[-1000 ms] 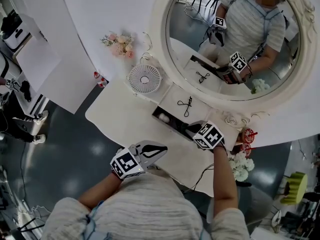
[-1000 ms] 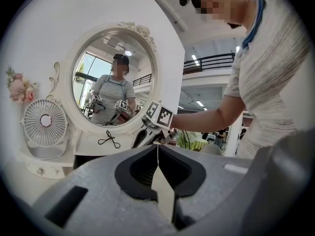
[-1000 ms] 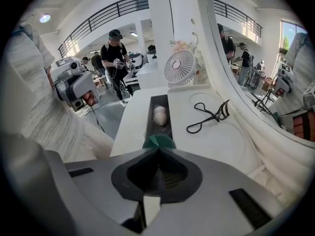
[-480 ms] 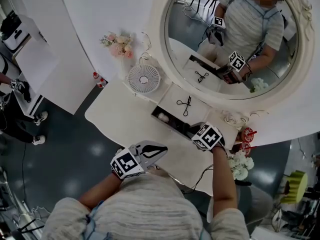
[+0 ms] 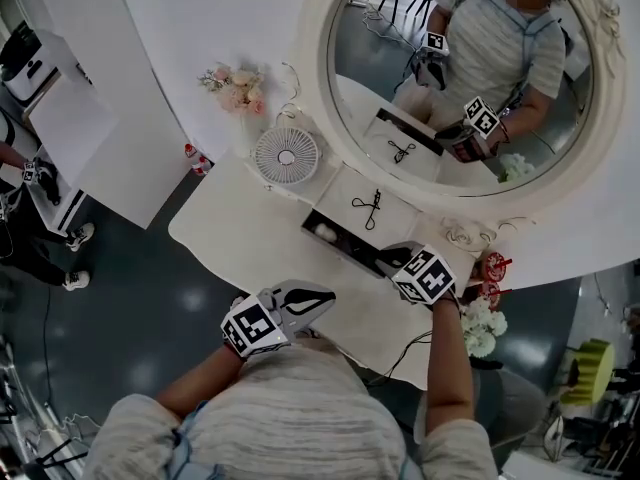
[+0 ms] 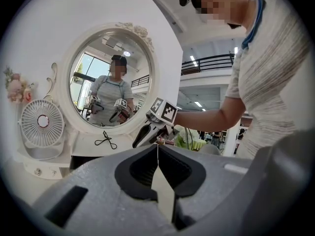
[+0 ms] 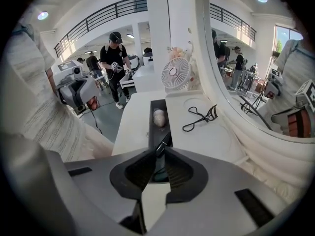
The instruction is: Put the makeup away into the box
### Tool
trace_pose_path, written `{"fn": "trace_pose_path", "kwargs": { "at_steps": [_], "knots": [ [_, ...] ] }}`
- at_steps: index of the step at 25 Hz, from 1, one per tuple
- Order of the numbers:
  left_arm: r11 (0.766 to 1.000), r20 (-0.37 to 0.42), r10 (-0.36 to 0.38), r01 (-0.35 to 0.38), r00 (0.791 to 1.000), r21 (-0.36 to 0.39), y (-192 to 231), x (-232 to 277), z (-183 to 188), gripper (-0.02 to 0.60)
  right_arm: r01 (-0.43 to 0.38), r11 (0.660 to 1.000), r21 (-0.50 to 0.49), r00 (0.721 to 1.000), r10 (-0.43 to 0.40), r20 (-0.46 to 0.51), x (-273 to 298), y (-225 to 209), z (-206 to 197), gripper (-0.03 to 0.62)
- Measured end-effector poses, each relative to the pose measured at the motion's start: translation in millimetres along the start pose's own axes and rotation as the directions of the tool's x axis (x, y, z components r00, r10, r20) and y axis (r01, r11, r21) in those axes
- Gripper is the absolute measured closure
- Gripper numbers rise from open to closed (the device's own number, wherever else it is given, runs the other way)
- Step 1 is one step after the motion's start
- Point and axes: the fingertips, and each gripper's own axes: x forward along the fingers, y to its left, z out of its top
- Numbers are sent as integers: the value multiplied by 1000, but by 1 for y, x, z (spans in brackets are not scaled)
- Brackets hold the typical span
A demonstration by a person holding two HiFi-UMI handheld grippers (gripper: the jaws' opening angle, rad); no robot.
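"Which step?"

"Likely the drop: the right gripper [image 7: 158,154] clamps a dark pencil [image 7: 163,142] over the box [image 7: 155,133] (a sponge [image 7: 158,117] lies inside). Next, lower and let go. The left gripper [image 6: 157,154] is closed, empty."

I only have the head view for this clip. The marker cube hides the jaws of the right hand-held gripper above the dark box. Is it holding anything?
Observer: Yes. The right gripper view shows the right hand-held gripper shut on a dark slim item.
Operator: Where does that item point?
Observer: Its tip is over the open box, short of the pale puff lying further along inside.
Operator: And the left one, down by the torso?
Observer: The left gripper view shows the left hand-held gripper with its jaws together and nothing between them.
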Motion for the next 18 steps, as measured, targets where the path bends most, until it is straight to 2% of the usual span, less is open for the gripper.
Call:
{"fn": "trace_pose_path", "kwargs": {
  "at_steps": [18],
  "knots": [
    [1000,6,1,-1,1000,1,1,1,2,566,119,992,37,987,-122,105,-28,-24,26,576]
  ]
}}
